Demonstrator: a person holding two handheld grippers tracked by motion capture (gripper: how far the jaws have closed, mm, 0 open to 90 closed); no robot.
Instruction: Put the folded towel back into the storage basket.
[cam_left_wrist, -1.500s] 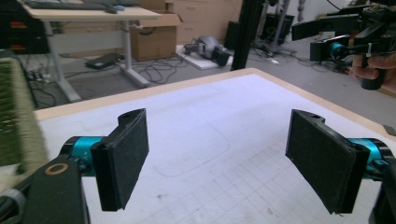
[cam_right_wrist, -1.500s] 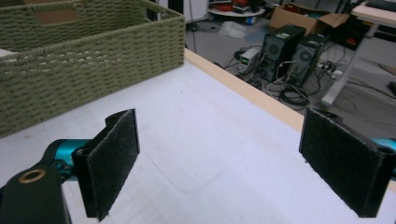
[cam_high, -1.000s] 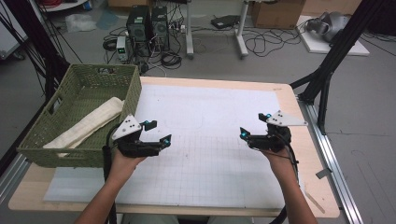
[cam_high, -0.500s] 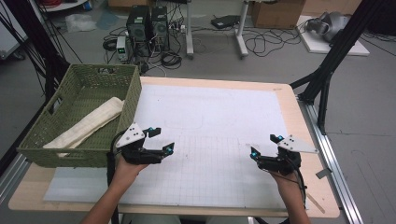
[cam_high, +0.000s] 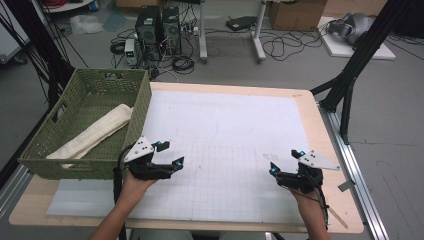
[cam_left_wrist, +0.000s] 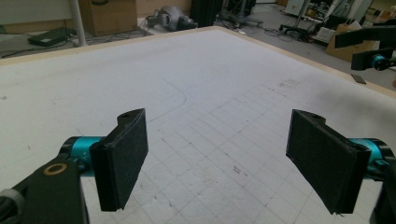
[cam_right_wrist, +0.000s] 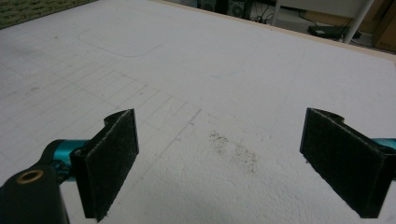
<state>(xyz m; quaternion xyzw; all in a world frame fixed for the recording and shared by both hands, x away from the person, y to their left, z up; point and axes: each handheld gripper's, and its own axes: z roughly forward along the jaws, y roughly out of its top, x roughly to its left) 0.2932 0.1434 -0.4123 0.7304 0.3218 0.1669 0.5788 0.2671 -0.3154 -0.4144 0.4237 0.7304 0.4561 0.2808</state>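
Observation:
My left gripper (cam_high: 171, 153) hovers over the white gridded mat (cam_high: 230, 125), just right of the green wicker basket (cam_high: 141, 107). Its jaws stand wide open with nothing between them, as the left gripper view (cam_left_wrist: 222, 158) confirms. My right gripper (cam_high: 286, 160) is low over the mat's front right part, also open and empty (cam_right_wrist: 226, 158). A rolled cream towel (cam_high: 95, 132) lies inside the basket. The right gripper (cam_left_wrist: 373, 51) appears far off at the top right of the left gripper view.
The mat covers most of the wooden table (cam_high: 320, 120). A grey smudge (cam_right_wrist: 233, 147) marks the mat ahead of the right gripper. The basket's corner (cam_right_wrist: 28, 7) shows at that view's top left. Computer towers (cam_high: 160, 25), cables and black stand legs (cam_high: 350, 80) are on the floor beyond.
Both grippers have drawn back towards the table's front edge. The right one moved farther, back and to the right. Both stayed open.

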